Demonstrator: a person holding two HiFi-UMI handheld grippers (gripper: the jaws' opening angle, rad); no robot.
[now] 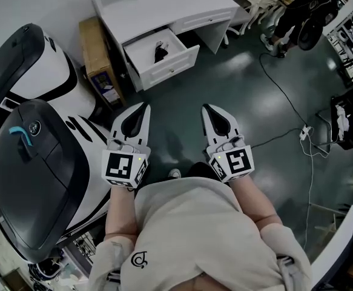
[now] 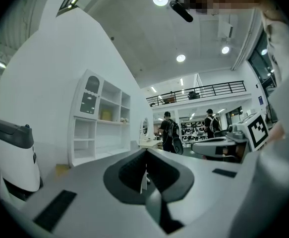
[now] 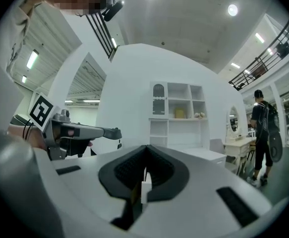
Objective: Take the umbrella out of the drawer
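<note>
A white drawer (image 1: 171, 69) stands pulled out of the white desk (image 1: 164, 5) at the top of the head view. In it lies a small black folded umbrella (image 1: 160, 51). Both grippers are held level over the dark floor, well short of the drawer and side by side. My left gripper (image 1: 144, 107) (image 2: 145, 151) has its jaws together with nothing between them. My right gripper (image 1: 207, 108) (image 3: 145, 148) looks the same, jaws meeting at the tip and empty. Each gripper view shows the other gripper beside it.
A big black-and-white machine (image 1: 31, 138) fills the left side. A cardboard box (image 1: 97, 59) stands between it and the desk. Cables (image 1: 291, 108) run over the floor at the right. A person (image 1: 300, 11) stands at the top right. A white shelf unit (image 3: 179, 113) rises behind the desk.
</note>
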